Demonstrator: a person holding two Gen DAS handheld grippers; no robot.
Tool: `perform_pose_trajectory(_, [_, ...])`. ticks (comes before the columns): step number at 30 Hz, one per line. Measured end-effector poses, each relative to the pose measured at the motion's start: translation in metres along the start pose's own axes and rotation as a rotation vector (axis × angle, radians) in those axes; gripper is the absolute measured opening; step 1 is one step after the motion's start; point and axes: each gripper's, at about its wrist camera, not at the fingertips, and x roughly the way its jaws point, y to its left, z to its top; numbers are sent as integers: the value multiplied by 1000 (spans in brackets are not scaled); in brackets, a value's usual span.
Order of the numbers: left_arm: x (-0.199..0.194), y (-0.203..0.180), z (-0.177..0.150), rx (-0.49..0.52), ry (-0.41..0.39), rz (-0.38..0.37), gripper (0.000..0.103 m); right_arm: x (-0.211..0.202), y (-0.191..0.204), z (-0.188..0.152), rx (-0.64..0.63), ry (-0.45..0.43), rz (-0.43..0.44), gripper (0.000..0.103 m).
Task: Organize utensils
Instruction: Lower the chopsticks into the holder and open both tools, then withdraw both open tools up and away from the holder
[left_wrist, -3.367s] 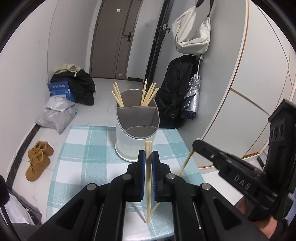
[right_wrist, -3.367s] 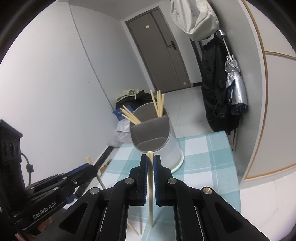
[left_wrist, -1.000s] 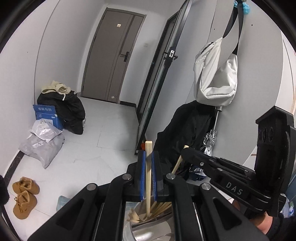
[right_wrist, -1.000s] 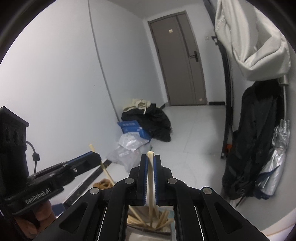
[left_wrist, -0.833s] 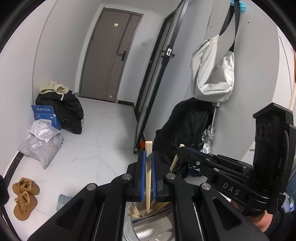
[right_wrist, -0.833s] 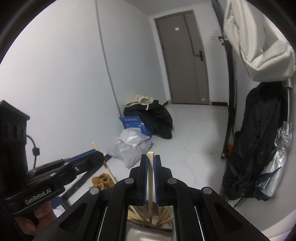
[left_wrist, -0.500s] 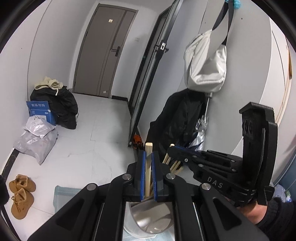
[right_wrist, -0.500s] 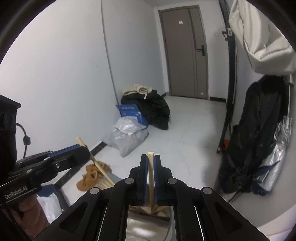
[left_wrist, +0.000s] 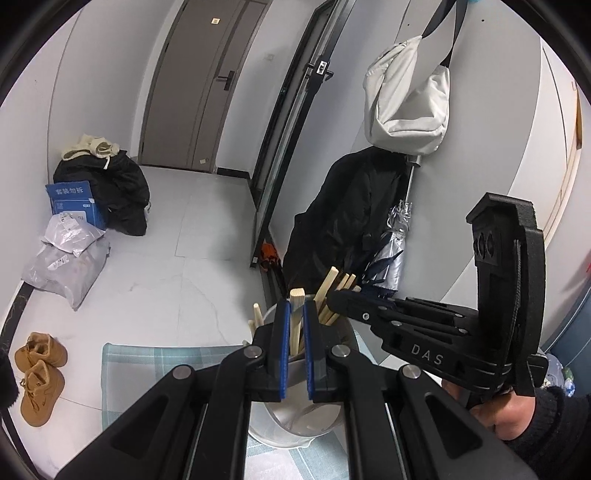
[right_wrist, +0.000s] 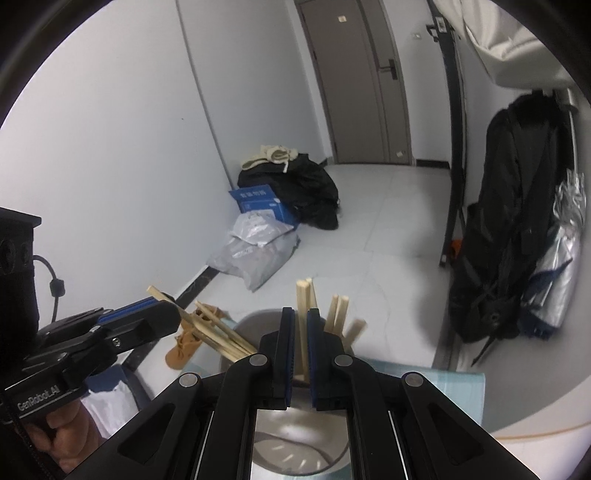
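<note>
My left gripper (left_wrist: 294, 308) is shut on a pale wooden chopstick (left_wrist: 295, 325) held upright over the white utensil holder (left_wrist: 295, 421); the stick's lower end dips inside the holder's rim. Close on its right, my right gripper (left_wrist: 334, 295) grips another chopstick (left_wrist: 328, 282). In the right wrist view my right gripper (right_wrist: 301, 314) is shut on its chopstick (right_wrist: 303, 328) above the holder (right_wrist: 273, 458). My left gripper (right_wrist: 166, 314) comes in from the left with its chopstick (right_wrist: 157, 292). Several chopsticks (right_wrist: 225, 341) lean in the holder's far compartments.
The holder stands on a table with a teal checked cloth (left_wrist: 147, 356). Beyond are a white floor, tan shoes (left_wrist: 38, 373), grey parcels (left_wrist: 62, 258), a blue box (left_wrist: 72, 201), a black coat (left_wrist: 347, 221) and a folded umbrella (left_wrist: 391, 254) by the wall.
Both grippers have sunk towards the holder with their chopsticks. The holder and tablecloth have risen into view, and the sticks' lower ends now reach into the holder.
</note>
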Motion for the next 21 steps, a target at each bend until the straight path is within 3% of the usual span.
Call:
perform_pose_trajectory(6, [7,-3,-2,15,71,-9,3,-14,1,-9,15,-16,-16,8])
perform_pose_trajectory(11, [14,-8,-6,36,160,27,4,-33,-4,-19,49,-41,-47,8])
perform_pose_trajectory(15, [-4,-17,-8,51,117,63,4,-51,-9,-29,75,-57,-62,9])
perform_pose_trajectory(17, [-13,-22,-7,46,97,86,12,-61,-10,-34,84,-71,-63,11])
perform_pose_trajectory(21, [-33,-34,-6,33,43,123,30,-84,-8,-40,106,-116,-63,28])
